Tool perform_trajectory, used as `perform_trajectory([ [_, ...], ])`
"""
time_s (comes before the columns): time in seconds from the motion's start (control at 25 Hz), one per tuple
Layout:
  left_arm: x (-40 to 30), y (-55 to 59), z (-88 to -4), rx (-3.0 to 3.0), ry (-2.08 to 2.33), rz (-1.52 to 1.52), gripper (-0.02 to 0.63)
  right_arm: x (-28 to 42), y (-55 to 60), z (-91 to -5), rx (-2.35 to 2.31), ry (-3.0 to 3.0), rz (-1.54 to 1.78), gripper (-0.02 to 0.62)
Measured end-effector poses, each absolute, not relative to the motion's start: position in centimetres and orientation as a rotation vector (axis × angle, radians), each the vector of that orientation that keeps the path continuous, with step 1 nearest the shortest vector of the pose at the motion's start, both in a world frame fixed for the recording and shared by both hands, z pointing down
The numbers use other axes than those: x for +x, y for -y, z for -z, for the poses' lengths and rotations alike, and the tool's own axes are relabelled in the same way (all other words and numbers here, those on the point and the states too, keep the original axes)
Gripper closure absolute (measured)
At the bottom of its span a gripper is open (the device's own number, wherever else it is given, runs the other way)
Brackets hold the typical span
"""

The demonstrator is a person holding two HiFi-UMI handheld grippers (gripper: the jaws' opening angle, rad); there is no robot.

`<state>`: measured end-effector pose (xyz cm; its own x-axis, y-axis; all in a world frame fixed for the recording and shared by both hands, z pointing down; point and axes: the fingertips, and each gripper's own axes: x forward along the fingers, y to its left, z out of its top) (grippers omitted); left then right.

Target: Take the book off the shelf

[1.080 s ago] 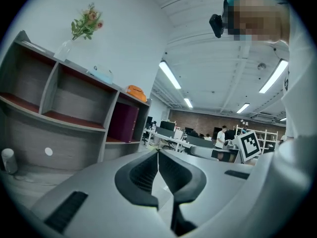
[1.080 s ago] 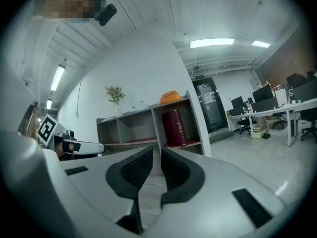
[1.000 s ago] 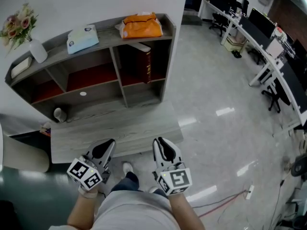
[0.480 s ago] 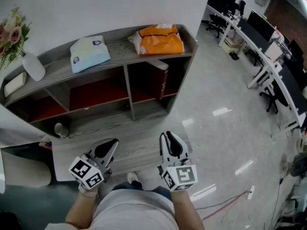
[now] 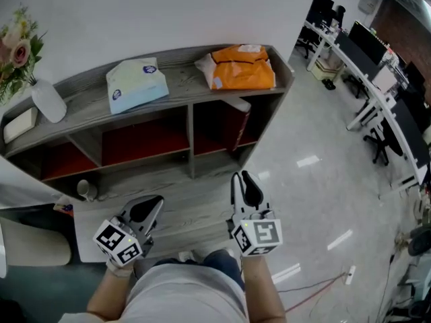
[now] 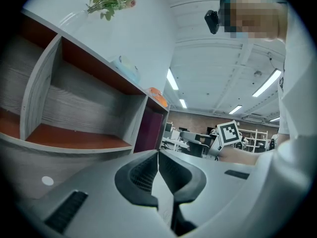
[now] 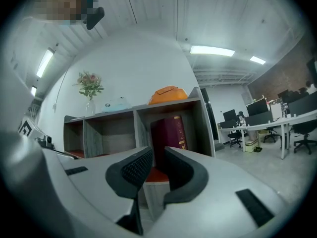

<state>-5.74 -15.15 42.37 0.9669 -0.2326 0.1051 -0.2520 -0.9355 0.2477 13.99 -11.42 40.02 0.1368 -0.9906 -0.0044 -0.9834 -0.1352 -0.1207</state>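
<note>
My left gripper, lower left, has its jaws pressed together on nothing. My right gripper, lower centre, is closed and empty too. The dark red book stands in the right-hand compartment of the shelf, upper centre, well apart from both.

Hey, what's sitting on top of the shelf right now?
From the left: a flat pale object, a white vase holding flowers, a light blue pack and an orange pack. Whatever lies beneath the packs is covered.
</note>
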Motion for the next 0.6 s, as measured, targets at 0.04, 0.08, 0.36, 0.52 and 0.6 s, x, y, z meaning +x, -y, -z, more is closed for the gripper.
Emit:
perform_trajectory([
  [0.04, -5.8, 15.4, -42.3, 2.854, 0.367, -0.107, 0.591, 14.3, 11.9, -39.9, -2.301, -2.002, 0.108, 0.535],
  [0.08, -5.8, 15.5, -42.2, 2.854, 0.379, -0.106, 0.591, 14.7, 12.4, -39.8, -2.306, -2.005, 0.101, 0.532],
  [0.36, -5.6, 16.5, -41.8, 2.825, 0.527, -0.074, 0.590, 18.0, 16.0, -39.2, -2.287, -2.062, 0.091, 0.433],
  [0.52, -5.0, 16.9, -41.8, 2.799, 0.631, -0.072, 0.589, 20.0, 18.5, -39.7, -2.257, -2.113, 0.126, 0.388],
  [0.6, -4.7, 17.0, -41.9, 2.777, 0.692, -0.070, 0.591, 20.8, 19.9, -39.8, -2.233, -2.146, 0.138, 0.370],
])
